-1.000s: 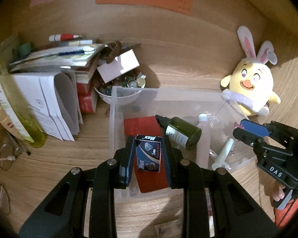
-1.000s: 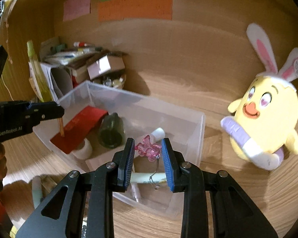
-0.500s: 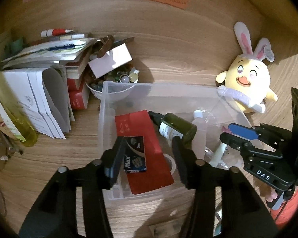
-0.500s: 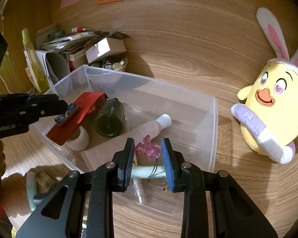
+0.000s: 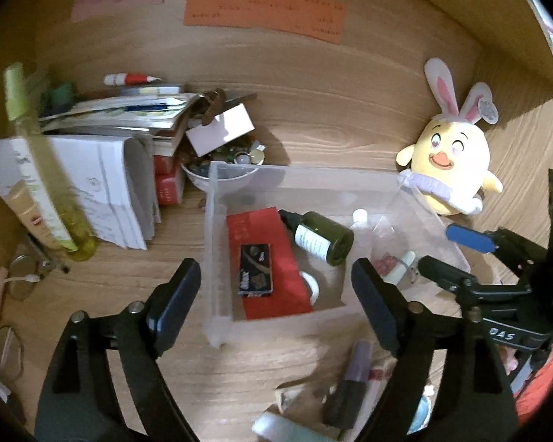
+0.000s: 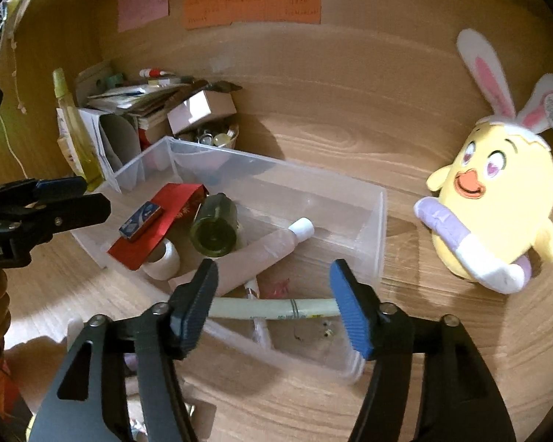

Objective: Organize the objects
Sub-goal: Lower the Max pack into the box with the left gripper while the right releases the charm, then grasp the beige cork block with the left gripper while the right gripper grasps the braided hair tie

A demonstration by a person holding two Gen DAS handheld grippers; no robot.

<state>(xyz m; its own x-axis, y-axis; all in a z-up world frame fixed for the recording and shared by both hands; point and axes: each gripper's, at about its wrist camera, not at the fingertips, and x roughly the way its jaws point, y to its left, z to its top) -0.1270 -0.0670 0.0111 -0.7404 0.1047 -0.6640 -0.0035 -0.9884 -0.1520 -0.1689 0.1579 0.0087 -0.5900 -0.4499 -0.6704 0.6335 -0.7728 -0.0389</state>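
I hold both sets of jaws above the clear plastic bin point(image 5: 217, 221), which sits mid-bench so that loose things can be gathered into one container. My left gripper point(image 5: 272, 283) has its jaws opening, spread wide with nothing pinched; the small dark box point(image 5: 255, 275) lies flat on the red packet point(image 5: 265, 258) just beyond them at twelve o'clock, at rest in the bin. My right gripper point(image 6: 276, 302) is likewise opening, its jaws apart and gripping nothing; the little pink clip point(image 6: 281, 289) lies on the bin floor between and beyond them, next to a pale stick-like tube point(image 6: 269, 309) that runs across at twelve o'clock. Counting what the bin holds: one red packet, one dark box, one dark green bottle point(image 5: 320, 237) lying on its side, one clear tube with a white cap point(image 6: 269, 246), one roll of white tape point(image 6: 164, 263), one pale tube, one pink clip; a few smaller bits near the front wall I cannot make out. Outside it stands one yellow chick plush point(image 6: 497, 199) with rabbit ears, upright at two o'clock, well apart from the bin, and a stack of papers and books point(image 5: 110, 169) at ten o'clock beside one white bowl of oddments point(image 5: 221, 180). More clutter waits on the bench near me point(image 5: 350, 386), so I judge the sorting unfinished.
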